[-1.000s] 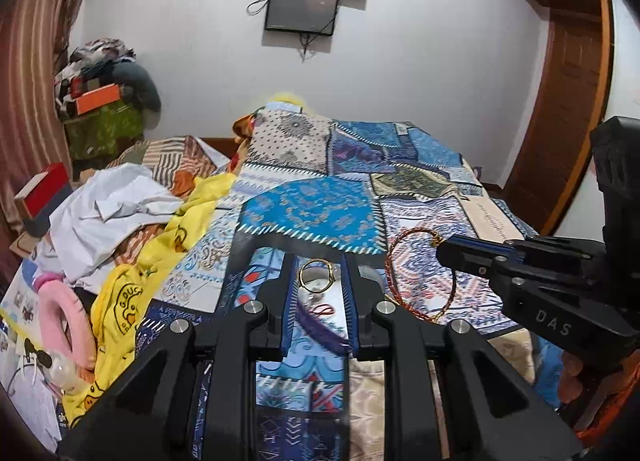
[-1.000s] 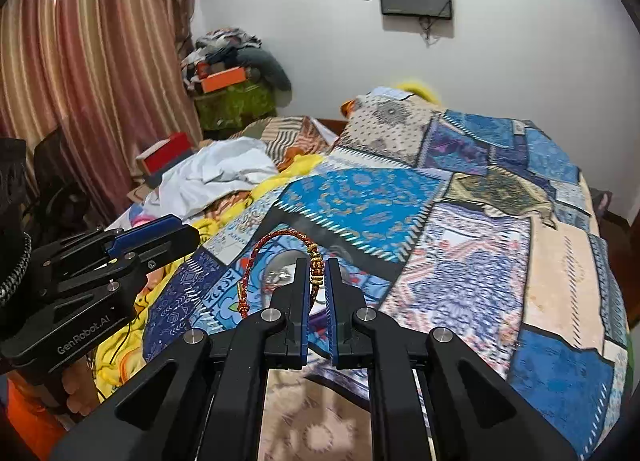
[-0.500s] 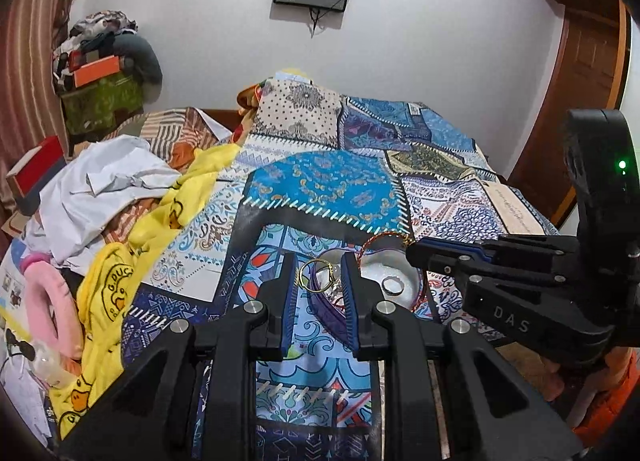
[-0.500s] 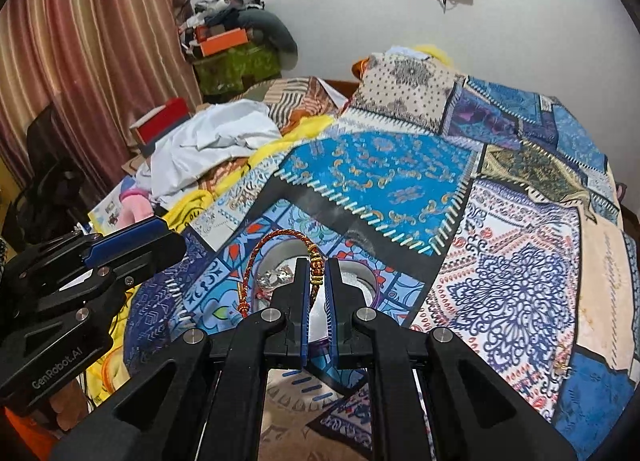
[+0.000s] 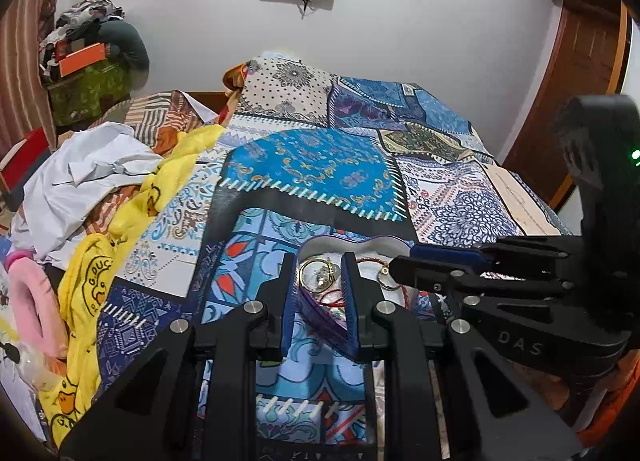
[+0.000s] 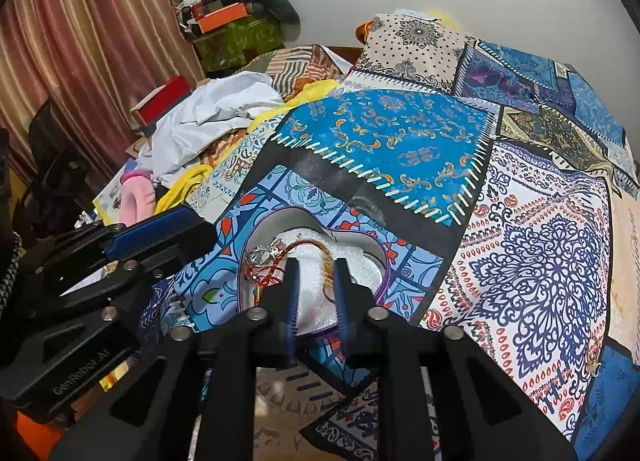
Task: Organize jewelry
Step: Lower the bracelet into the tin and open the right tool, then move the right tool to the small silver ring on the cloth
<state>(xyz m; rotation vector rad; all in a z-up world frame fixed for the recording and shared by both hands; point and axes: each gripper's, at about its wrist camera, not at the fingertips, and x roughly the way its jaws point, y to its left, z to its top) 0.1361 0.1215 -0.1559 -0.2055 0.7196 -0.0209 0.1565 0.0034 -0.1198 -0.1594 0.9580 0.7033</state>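
Depositing step, judged from the layout: the heart-shaped box [image 6: 362, 251] sits open on the patchwork bedspread [image 6: 540, 261], white padding showing, and the red-and-gold thread bracelet [image 6: 320, 253] lies looped across that padding, inside the rim. My right gripper [image 6: 314, 289] hangs just over the near edge of the box with its jaws parted to a moderate gap; the bracelet's near end runs down between the fingers but I see no pinch on it, so I read it as released. My left gripper [image 5: 318, 293] has its jaws set apart on either side of the box's near purple wall, nothing gripped between them that I can confirm; through the gap I see a gold bangle [image 5: 316, 277] resting in the box, and a small ring [image 5: 386, 281] beside it. One more small gold piece [image 6: 592, 357] lies on the bedspread, well apart to the right. Next move, in my judgement: lift the right gripper straight up so no thread snags, then go for that stray piece.
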